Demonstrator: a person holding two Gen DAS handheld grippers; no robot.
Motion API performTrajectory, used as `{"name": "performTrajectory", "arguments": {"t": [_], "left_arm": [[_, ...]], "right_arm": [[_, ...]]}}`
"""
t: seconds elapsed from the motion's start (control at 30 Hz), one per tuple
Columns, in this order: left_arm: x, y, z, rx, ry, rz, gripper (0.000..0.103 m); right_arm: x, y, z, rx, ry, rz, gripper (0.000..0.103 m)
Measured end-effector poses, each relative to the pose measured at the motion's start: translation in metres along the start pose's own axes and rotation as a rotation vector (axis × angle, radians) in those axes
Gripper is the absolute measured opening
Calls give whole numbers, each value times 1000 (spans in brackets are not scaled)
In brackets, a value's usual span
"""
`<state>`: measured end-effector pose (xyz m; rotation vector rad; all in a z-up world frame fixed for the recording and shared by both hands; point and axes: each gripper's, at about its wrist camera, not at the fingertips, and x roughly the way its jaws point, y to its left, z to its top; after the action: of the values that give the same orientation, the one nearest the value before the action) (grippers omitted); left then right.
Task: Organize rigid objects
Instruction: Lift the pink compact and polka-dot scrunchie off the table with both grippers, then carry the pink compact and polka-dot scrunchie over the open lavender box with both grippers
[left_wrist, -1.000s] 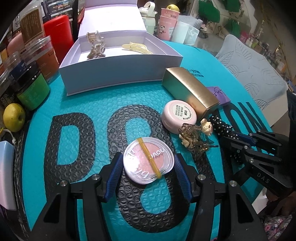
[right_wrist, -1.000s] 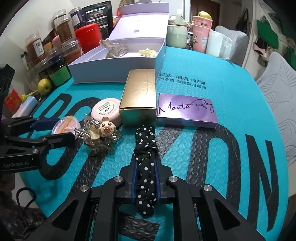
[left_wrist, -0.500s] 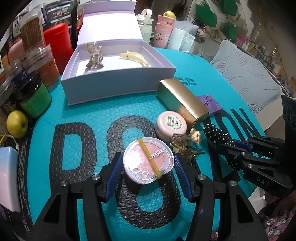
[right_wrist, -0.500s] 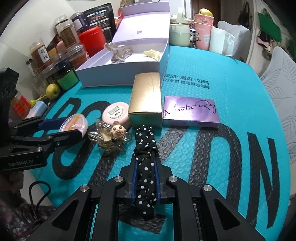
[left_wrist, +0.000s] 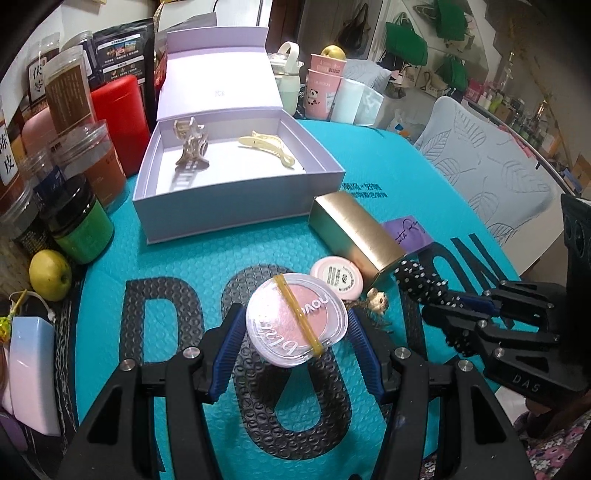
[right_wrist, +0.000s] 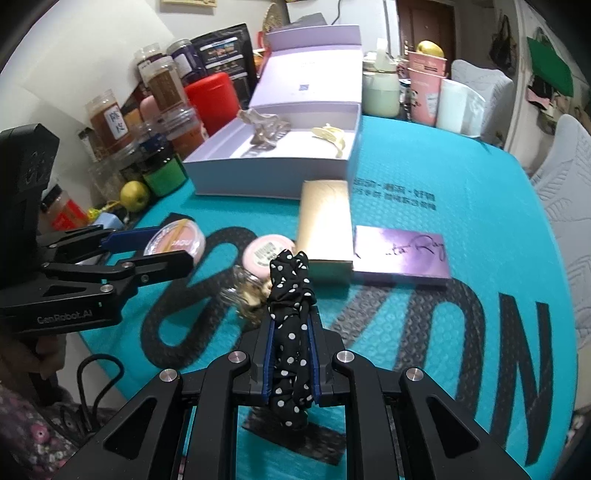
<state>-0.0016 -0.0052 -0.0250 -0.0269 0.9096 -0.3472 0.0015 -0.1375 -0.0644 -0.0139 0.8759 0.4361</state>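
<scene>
The left gripper (left_wrist: 297, 328) pinches a round clear compact (left_wrist: 295, 323) of pink blush between its blue pads, one pad on each side of the lid, which has a yellow rubber band (left_wrist: 298, 318) stretched across it. The compact is held tilted above the teal bubble mat (left_wrist: 207, 258) with large black letters that covers the table. The right gripper (right_wrist: 290, 354) is pressed together on a black scrunchie with white dots (right_wrist: 290, 317), the fabric bunched upright between its pads and spilling out above and below them. Just past the compact, on the mat, lies a small pink round case (left_wrist: 338, 277) with a label on top, and beside it a clear hair claw with a little bear charm (left_wrist: 376, 301). Behind these a gold box (left_wrist: 356, 232) lies on its side, with a flat purple box (right_wrist: 400, 254) touching its right edge. Farther back sits an open lilac gift box (left_wrist: 229, 206), its lid standing upright behind it; inside it rest a beige hair claw (left_wrist: 190, 147) on the left and a pale yellow hair clip (left_wrist: 266, 146) on the right, well apart. To the left of the box stand jars, a red canister (left_wrist: 118, 118) and a yellow-green apple (left_wrist: 50, 275); behind the box are pink cups (left_wrist: 325, 86).
</scene>
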Motion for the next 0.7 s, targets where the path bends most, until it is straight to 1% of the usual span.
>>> {"name": "performTrajectory", "arguments": {"t": [0.27, 0.5, 0.7], "left_arm": [[-1, 5, 12, -1, -20, 12, 56], [-6, 8, 27, 13, -55, 28, 56], [-9, 10, 44, 31, -88, 52, 56]], "right_arm": [[3, 10, 11, -39, -12, 41, 15], [5, 14, 27, -69, -30, 78, 15], [5, 18, 46, -113, -58, 82, 15]]}}
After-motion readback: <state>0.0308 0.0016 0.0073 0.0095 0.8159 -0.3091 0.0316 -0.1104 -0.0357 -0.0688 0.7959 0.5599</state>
